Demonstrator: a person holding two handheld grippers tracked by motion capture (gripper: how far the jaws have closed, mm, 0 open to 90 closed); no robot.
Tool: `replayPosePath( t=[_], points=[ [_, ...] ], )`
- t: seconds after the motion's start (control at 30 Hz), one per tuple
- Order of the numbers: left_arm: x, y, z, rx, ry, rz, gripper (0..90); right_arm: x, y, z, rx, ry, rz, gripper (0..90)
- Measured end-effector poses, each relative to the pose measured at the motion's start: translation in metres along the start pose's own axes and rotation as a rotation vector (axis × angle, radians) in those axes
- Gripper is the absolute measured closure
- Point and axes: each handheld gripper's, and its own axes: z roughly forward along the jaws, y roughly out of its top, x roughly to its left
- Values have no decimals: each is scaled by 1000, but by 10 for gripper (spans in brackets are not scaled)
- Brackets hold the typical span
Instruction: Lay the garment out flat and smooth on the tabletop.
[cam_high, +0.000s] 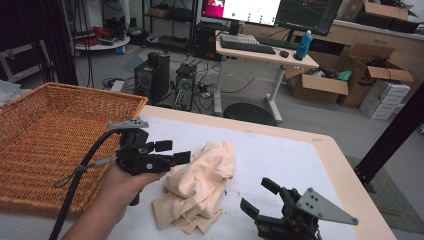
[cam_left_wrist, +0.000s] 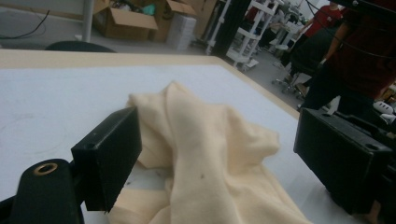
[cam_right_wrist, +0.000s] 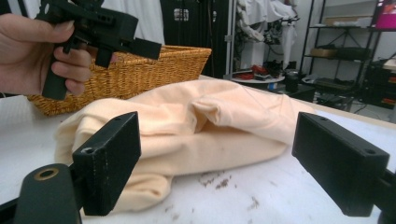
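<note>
Lying crumpled on worktop: cloth. Left claw wide open beside it; right claw open too, near cloth.

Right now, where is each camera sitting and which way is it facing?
High view: above the person's side, looking forward and down at the table; shows left hand, both grippers.
Left gripper view: rides the left gripper, facing the cloth between open jaws.
Right gripper view: rides the right gripper, facing cloth and basket; left hand shows.
All share the cloth.
</note>
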Motion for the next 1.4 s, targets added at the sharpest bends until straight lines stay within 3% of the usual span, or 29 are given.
replayPosePath(
  t=[0.13, 0.2, 0.37, 0.5, 0.57, 0.6, 0.67, 0.73, 0.87, 1.03, 1.13, 1.23, 1.3, 1.4],
  points=[
    [1, -1, 0, 8, 13, 13, 157, -6, 14, 20, 37, -5, -24, 160],
    [1, -2, 1, 17, 17, 17, 157, -12, 20, 33, 58, 10, -12, 165],
    [1, -4, 2, 28, 29, 14, 157, -16, 29, 66, 163, 48, -29, 230],
    [1, -7, 4, 41, 36, 9, 158, -11, 28, 88, 276, 86, -61, 418],
    [2, -7, 4, 45, 39, 5, 158, -11, 24, 93, 342, 73, -64, 623],
    [2, -7, 4, 44, 40, 5, 158, -11, 23, 92, 354, 75, -53, 677],
    [2, -7, 4, 45, 43, 5, 158, -14, 23, 87, 374, 70, -44, 763],
    [3, -7, 3, 46, 44, 4, 158, -16, 25, 78, 368, 64, -48, 784],
    [5, -7, 4, 47, 48, 5, 158, -30, 24, 37, 335, 40, -18, 789],
    [8, -9, 7, 51, 59, 0, 159, -47, 14, -11, 363, -38, -5, 795],
    [7, -10, 13, 51, 63, -1, 159, -55, 9, -31, 373, -72, 15, 777],
    [4, -10, 20, 57, 53, 0, 159, -57, 9, -40, 366, -87, 28, 715],
    [0, -9, 26, 66, 48, 9, 159, -58, 12, -43, 349, -101, 26, 631],
    [-2, -8, 36, 88, 41, 13, 160, -59, 20, -48, 305, -129, 32, 578]
  ],
)
